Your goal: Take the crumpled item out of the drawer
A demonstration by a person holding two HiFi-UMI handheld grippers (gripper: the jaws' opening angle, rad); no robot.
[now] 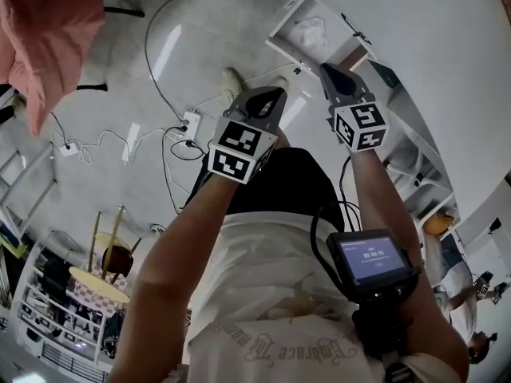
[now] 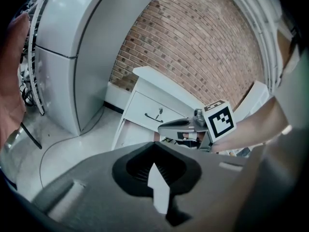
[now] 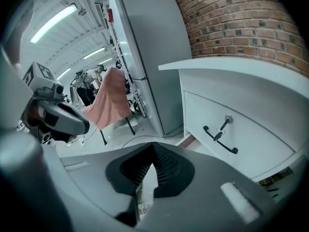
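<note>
Both tongs are held out in front of the person, side by side and apart. The left gripper (image 1: 271, 100) has its jaws closed to a point with nothing between them. The right gripper (image 1: 331, 76) is likewise closed and empty. Each gripper view confirms this, showing only a thin sliver of floor through the slit between its own pads. The head view alone shows the crumpled item (image 1: 310, 30), a white wad lying inside the open drawer (image 1: 281, 32) beyond both jaw tips and touched by neither gripper. That view also shows a pink cloth (image 1: 48, 30) at upper left, a power strip (image 1: 192, 123) with its cables on the floor, and a screen unit (image 1: 369, 263) strapped to the right forearm. The left gripper view shows the white cabinet (image 2: 159, 81) standing against a brick wall (image 2: 203, 42), with a tall white unit (image 2: 72, 57) beside it. It also shows the right gripper's marker cube crossing in front of the cabinet. The right gripper view gives the closest look at the closed upper drawer (image 3: 241, 124), including its dark handle (image 3: 219, 138) and a key (image 3: 226, 122) in the lock above the handle. The same view places the left gripper at the left edge, with the pink cloth hanging behind it. Neither gripper view shows the inside of the open drawer.
</note>
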